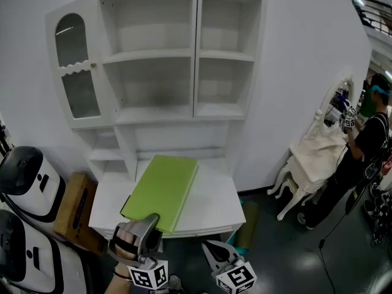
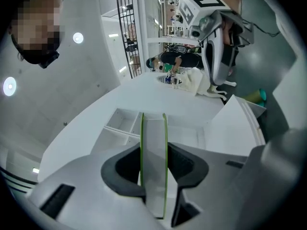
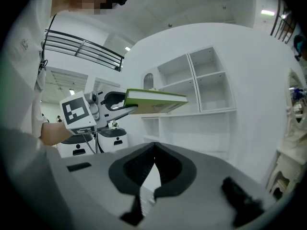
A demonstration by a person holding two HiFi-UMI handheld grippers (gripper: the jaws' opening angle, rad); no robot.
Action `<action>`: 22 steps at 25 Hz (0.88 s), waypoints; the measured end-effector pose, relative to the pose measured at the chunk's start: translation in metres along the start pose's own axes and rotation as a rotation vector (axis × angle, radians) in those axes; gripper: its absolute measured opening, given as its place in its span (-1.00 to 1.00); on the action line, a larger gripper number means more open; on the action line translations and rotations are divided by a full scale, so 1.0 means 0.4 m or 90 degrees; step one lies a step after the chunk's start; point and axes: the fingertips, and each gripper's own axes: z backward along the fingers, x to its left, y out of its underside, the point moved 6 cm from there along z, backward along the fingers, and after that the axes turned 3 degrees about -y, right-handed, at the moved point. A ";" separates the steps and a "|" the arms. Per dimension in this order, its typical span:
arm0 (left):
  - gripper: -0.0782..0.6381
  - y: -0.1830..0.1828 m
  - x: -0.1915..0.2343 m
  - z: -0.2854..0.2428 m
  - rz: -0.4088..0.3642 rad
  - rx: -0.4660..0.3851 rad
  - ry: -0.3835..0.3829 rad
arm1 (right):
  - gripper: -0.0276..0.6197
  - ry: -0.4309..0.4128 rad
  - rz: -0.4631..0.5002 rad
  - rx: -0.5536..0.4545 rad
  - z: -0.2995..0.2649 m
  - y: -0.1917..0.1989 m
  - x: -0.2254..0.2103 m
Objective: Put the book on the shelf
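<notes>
A green-covered book [image 1: 162, 188] hangs flat and slightly tilted over the white desk top [image 1: 214, 204], below the white shelf unit [image 1: 153, 55]. My left gripper [image 1: 146, 224] is shut on its near edge. In the left gripper view the book [image 2: 153, 133] stands edge-on between the dark pads [image 2: 125, 169], which press on both covers of it. My right gripper [image 1: 213, 251] hovers low and to the right of the book, holding nothing. In the right gripper view its jaws [image 3: 153, 150] meet tip to tip, and the book [image 3: 156, 100] and left gripper [image 3: 111, 102] show ahead, left of the shelves [image 3: 201, 80].
Two white rounded machines [image 1: 27, 176] and a cardboard box [image 1: 73, 207] stand left of the desk. An ornate white table [image 1: 312, 158] and a person [image 1: 367, 139] are at the right. A green roll [image 1: 248, 225] lies on the floor by the desk.
</notes>
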 end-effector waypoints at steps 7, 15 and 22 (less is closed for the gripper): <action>-0.37 0.107 0.003 -0.083 0.004 -0.021 0.004 | -0.87 0.014 0.020 0.000 -0.141 -0.041 -0.020; -0.37 0.231 -0.006 -0.160 0.018 -0.043 0.015 | -0.87 0.054 0.024 0.020 -0.257 -0.047 -0.025; -0.37 0.283 -0.029 -0.230 0.018 -0.068 0.031 | -0.88 0.082 0.011 0.041 -0.304 -0.021 -0.040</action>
